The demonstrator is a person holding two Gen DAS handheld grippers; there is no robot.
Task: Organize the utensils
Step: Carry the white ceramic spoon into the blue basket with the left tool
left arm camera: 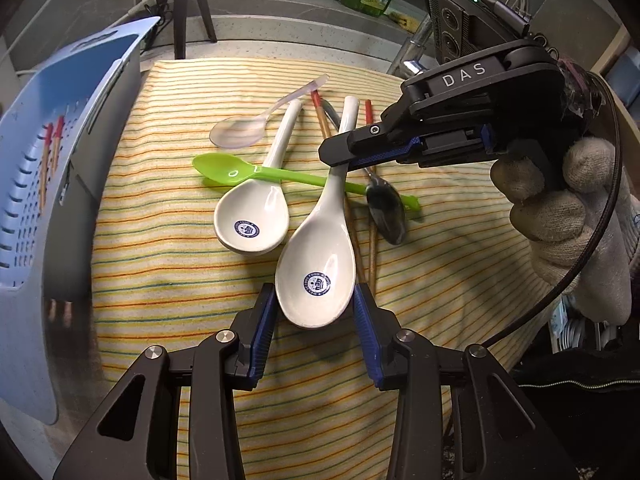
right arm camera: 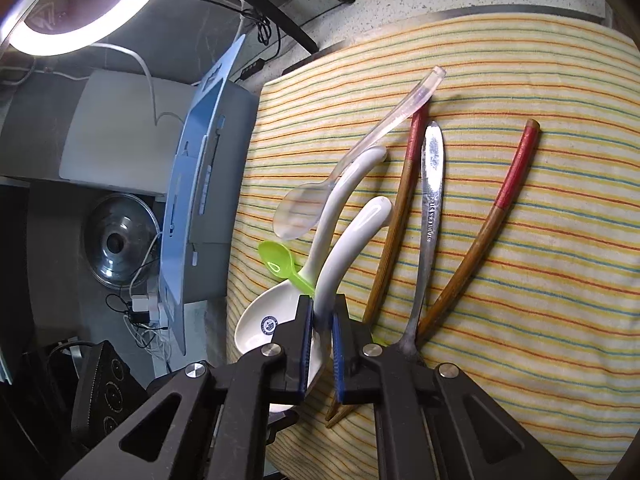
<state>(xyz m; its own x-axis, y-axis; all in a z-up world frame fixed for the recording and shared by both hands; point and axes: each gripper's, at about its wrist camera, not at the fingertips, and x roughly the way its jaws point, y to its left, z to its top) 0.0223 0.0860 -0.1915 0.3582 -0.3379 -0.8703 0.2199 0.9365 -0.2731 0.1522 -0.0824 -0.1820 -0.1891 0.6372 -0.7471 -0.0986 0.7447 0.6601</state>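
A striped cloth (left arm camera: 160,248) covered the middle of both views, and a blue perforated basket (left arm camera: 48,184) stood at the left edge of the left wrist view, with two red-tipped chopsticks (left arm camera: 51,160) inside it. The utensils lay in a loose pile on the cloth, in the centre of the frame.

The large white spoon (left arm camera: 320,256) lay with its bowl at the lower centre of the left wrist view, between the spread fingers of the left gripper (left arm camera: 314,308), which stood on both sides of the bowl; I could not tell if they touched it. The right gripper (left arm camera: 340,152) came in from the right of that view. In the right wrist view its fingers (right arm camera: 320,344) were pressed on the handle of this spoon, at the lower centre.

The smaller white spoon (left arm camera: 252,216) lay just to the left. The green spoon (left arm camera: 228,170) crossed under the large spoon's handle. A metal spoon (left arm camera: 386,208), two more chopsticks (right arm camera: 404,200) and a clear spoon (left arm camera: 240,130) lay near them
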